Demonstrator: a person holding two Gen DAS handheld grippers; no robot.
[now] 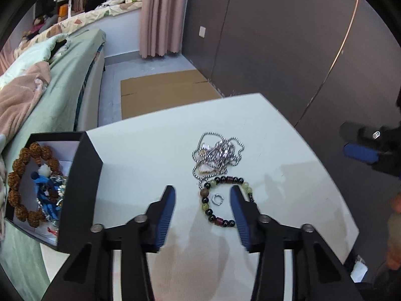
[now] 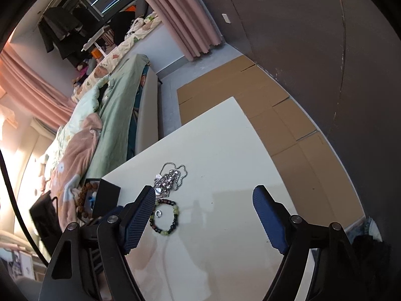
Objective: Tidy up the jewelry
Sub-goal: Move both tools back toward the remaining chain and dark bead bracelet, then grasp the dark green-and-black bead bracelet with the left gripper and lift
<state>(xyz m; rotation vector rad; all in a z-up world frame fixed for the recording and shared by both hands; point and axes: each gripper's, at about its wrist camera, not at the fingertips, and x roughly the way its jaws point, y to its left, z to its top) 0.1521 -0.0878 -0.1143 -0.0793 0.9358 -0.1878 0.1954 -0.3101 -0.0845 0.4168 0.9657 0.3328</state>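
Beaded bracelet point(image 1: 223, 199) lies between left gripper's point(image 1: 202, 193) fingers.

The left gripper point(image 1: 202, 192) has two matte black fingers shaped like angular tongs, each lined on its inner face with a ribbed blue rubber pad point(image 1: 164, 219). Round silver pivot pins point(image 1: 140, 217) sit on the black linkage arms, two to each side, with triangular cut-outs in the outer arms toward 7 and 5 o'clock. The right gripper point(image 2: 203, 195) is built the same: black arms, silver pins point(image 2: 295, 218), and blue pads point(image 2: 267, 217) with a fine cross-hatched texture. Seen from the left wrist at 3 o'clock, its black body carries a blue pad.
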